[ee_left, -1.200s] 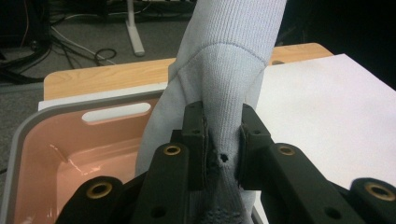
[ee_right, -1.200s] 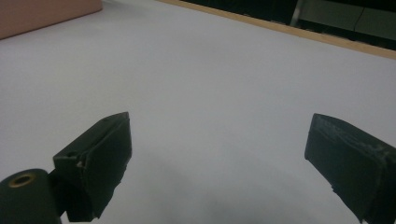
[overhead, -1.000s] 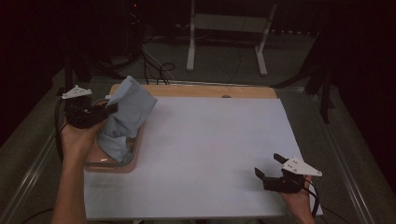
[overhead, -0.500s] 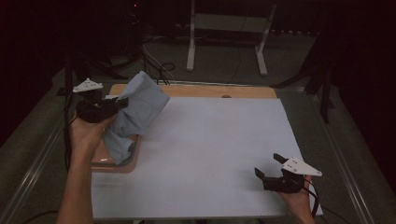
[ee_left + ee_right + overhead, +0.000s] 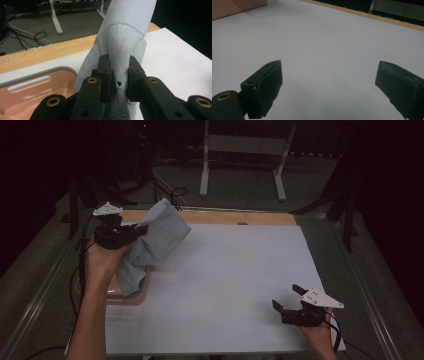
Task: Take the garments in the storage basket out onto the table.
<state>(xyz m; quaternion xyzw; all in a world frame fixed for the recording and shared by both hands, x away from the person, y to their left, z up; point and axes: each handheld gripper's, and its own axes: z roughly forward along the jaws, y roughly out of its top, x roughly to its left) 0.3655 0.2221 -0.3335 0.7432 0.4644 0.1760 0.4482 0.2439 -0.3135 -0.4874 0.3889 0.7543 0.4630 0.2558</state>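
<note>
A pale blue knitted garment [image 5: 152, 242] hangs from my left gripper [image 5: 141, 231], which is shut on a fold of it above the pink tray [image 5: 134, 296] at the table's left. In the left gripper view the ribbed cloth [image 5: 125, 42] is pinched between the two black pads [image 5: 104, 75] and rises away in front of them. The garment's lower end still drapes into the tray. My right gripper [image 5: 287, 299] rests near the front right of the white sheet [image 5: 235, 270], its jaws wide apart with nothing between them; its fingertips [image 5: 265, 80] frame bare white surface.
A wooden table edge [image 5: 240, 217] runs along the far side of the sheet. Beyond it stand a white metal frame [image 5: 245, 150] and cables [image 5: 170, 195] on the dark floor. Metal rails border the table at left and right.
My left gripper has lifted the garment and carried it away from the person and a little right, so more cloth hangs free above the tray. The right gripper has kept still.
</note>
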